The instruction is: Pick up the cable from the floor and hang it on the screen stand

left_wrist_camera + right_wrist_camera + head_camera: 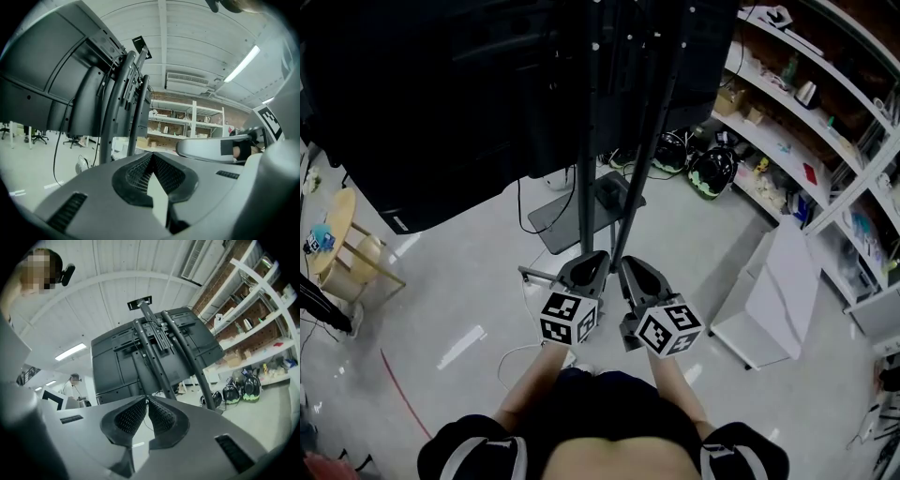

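**A:** Left gripper (152,155), quick?

**B:** Closed. The pads (137,172) meet at the tips and there is nothing between them.

**A:** Right gripper (146,399)?

**B:** Same: tips pressed together, empty. The two sit side by side with a narrow gap between them, both pointing at the screen stand (586,141).

**A:** How near is the stand?

**B:** Its dark poles rise just ahead of both sets of fingertips. I can't tell if they touch. The screen (422,103) hangs above and ahead of the fingers, mostly to the left.

**A:** And the cable?

**B:** It's a thin white cable (508,357) curled on the floor (469,281). It lies below and behind the left fingers, a bit to their left, by the person's (600,431) legs. It's apart from both grippers, and neither one holds it.

**A:** Any other wire?

**B:** A black lead (521,202) drops from the back of the screen to the floor, ahead and left of the left fingers.

**A:** What's on the right side?

**B:** White shelves (787,141) stand well off to the right of the right fingers. There are helmets (712,171) on the floor beneath them, ahead and to the right.

**A:** And the left side?

**B:** A wooden stool (342,248), far to the left of the left fingers.
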Action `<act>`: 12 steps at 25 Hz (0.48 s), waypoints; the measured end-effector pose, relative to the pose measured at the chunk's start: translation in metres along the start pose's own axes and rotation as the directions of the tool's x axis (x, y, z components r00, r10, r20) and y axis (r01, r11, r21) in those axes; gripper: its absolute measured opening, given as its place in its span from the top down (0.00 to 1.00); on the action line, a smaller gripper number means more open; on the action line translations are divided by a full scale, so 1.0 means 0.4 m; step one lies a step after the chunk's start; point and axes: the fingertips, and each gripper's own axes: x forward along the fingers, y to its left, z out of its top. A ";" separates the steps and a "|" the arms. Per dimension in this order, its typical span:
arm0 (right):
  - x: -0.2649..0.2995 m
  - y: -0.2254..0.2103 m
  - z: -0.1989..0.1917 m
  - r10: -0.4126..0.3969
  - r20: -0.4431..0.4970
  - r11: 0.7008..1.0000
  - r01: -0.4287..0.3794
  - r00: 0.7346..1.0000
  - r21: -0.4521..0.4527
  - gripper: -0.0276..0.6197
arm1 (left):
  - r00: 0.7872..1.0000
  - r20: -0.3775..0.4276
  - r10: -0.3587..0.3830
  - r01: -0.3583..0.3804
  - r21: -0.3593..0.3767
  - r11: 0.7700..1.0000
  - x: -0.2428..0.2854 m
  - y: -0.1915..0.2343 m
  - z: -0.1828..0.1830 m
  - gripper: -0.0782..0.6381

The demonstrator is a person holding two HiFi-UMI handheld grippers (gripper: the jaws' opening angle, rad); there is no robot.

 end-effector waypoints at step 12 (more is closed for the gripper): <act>-0.093 0.023 -0.162 -0.115 -0.038 0.993 0.114 0.993 -0.037 0.92 | 0.994 -0.106 -0.006 -0.004 -0.091 0.996 -0.109 -0.055 -0.190 0.88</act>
